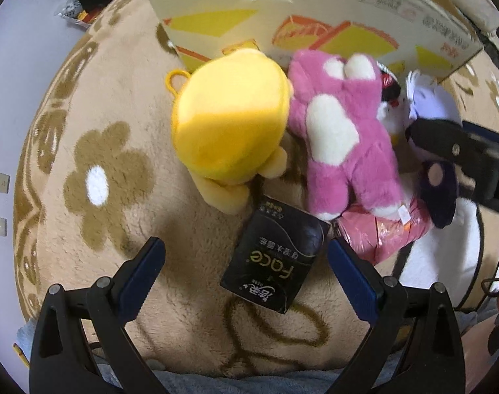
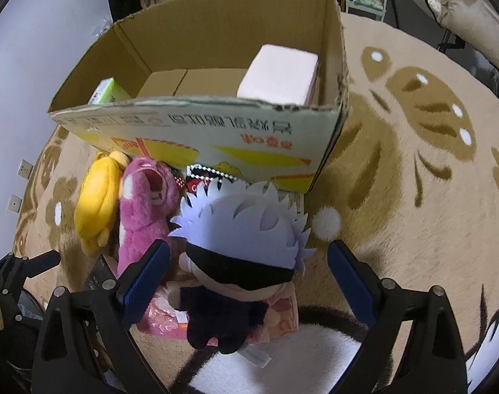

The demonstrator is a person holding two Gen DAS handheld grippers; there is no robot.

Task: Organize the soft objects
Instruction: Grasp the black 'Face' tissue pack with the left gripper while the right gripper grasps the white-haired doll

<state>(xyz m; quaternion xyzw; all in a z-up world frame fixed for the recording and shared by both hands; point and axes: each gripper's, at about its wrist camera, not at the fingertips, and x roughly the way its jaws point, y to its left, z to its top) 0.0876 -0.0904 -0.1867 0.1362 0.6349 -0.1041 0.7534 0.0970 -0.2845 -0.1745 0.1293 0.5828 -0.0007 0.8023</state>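
Note:
A yellow plush [image 1: 229,121] [image 2: 97,203] and a pink bear plush [image 1: 341,138] [image 2: 144,210] lie side by side on the rug before a cardboard box [image 1: 282,16] [image 2: 216,131]. A black tissue pack [image 1: 275,259] lies just ahead of my left gripper [image 1: 246,272], which is open and above it. A white-haired doll with a black blindfold [image 2: 246,246] [image 1: 433,111] lies on a pink packet [image 2: 282,321] [image 1: 380,233]. My right gripper [image 2: 249,285] hangs open, its fingers either side of the doll. The box holds a pale pink pack [image 2: 279,75] and a green pack [image 2: 106,92].
A beige flower-patterned rug [image 1: 101,180] [image 2: 413,197] covers the floor. A small black-and-white plush [image 1: 390,98] sits between the bear and the doll. Wall sockets [image 1: 1,182] show at the left. Shelves and a cushion [image 2: 463,6] stand behind the box.

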